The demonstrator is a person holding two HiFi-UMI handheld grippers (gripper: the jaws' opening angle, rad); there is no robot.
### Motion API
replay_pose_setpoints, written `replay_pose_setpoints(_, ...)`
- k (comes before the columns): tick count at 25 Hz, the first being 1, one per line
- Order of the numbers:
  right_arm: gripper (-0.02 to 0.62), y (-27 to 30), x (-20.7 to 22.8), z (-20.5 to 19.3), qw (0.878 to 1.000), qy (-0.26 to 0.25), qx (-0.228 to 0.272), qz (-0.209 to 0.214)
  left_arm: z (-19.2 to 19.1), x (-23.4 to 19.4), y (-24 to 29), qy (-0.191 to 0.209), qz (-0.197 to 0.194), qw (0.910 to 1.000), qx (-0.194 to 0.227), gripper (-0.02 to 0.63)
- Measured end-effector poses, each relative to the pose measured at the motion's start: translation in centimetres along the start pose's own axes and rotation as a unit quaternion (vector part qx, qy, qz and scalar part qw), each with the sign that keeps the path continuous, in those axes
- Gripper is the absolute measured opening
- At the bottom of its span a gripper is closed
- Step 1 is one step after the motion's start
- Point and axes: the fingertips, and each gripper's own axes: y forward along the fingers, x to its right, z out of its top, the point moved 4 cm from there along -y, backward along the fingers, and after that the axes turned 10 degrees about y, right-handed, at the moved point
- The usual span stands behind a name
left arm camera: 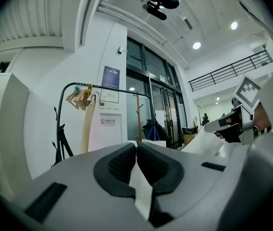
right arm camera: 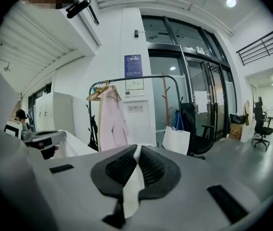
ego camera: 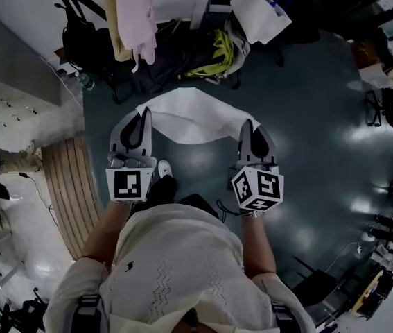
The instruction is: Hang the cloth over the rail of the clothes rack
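Cloth [ego camera: 190,118] stretches sideways between left gripper [ego camera: 143,116] and right gripper [ego camera: 249,125], jaws clamped on its ends.

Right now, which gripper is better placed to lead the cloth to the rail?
Left, probably. Left gripper and right gripper both clamp the cloth, but the left lines up closer with the rail.

We see a pink garment [right arm camera: 111,121], a blue wall poster [right arm camera: 133,65], a wooden coat stand [right arm camera: 166,105], a white bag [right arm camera: 175,140] beside it, an office chair [right arm camera: 260,126] far right
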Motion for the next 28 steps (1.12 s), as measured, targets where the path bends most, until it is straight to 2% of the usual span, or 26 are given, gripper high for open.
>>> replay_pose_setpoints(4, 0.025, 2.9, 0.3, 1.2, 1.0, 0.0, 0.0, -0.01, 0.7, -1.7, 3.0, 0.005, 0.0, 0.9999, 0.016, 0.019)
replay_pose_setpoints(14, 0.025, 9.3, 3.2, 4.0, 1.0, -0.003, 0.005, -0.012, 0.6, -3.9, 9.6, 0.011, 0.013, 0.9998, 0.013, 0.018)
replay_pose_setpoints(21, 0.025, 16.8, 8.0, 6.4, 1.0, -0.006, -0.008, 0.023, 0.5, -3.1, 17.0, 0.022, 0.052, 0.9984, 0.003, 0.019)
replay_pose_setpoints(28, 0.025, 26.1, 13.2, 12.4, 0.996, -0.013, 0.002, 0.084, 2.8, -1.7, 25.7, 0.045, 0.11, 0.9929, 0.008, 0.019)
